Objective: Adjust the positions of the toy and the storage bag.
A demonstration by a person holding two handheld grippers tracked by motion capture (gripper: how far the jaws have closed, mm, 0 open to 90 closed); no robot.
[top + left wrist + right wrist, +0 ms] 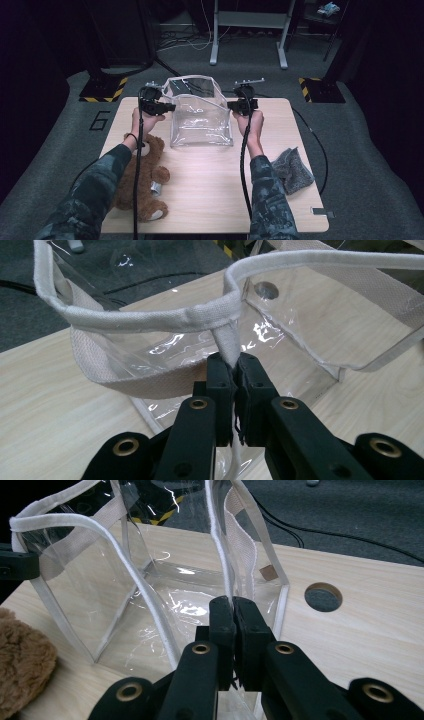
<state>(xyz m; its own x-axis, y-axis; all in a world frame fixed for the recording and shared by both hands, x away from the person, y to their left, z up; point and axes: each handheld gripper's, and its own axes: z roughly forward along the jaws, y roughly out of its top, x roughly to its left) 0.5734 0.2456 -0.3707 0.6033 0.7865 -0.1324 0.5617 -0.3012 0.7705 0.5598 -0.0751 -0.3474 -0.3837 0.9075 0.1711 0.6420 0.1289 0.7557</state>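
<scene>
Two hand-held grippers, left (169,106) and right (231,105), each clamped on the clear bag's (201,120) opposite rims.

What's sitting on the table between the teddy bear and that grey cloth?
Bare wood, apart from the person's right forearm crossing it. In the high view the teddy bear lies left and the grey cloth right, with nothing else between.

Clear plastic bag (200,117) stands open at the table's (220,190) far middle, left gripper (167,106) and right gripper (231,105) clamped onto its sides. Brown teddy bear (145,177) lies near left, grey cloth (292,170) at the right edge.
</scene>
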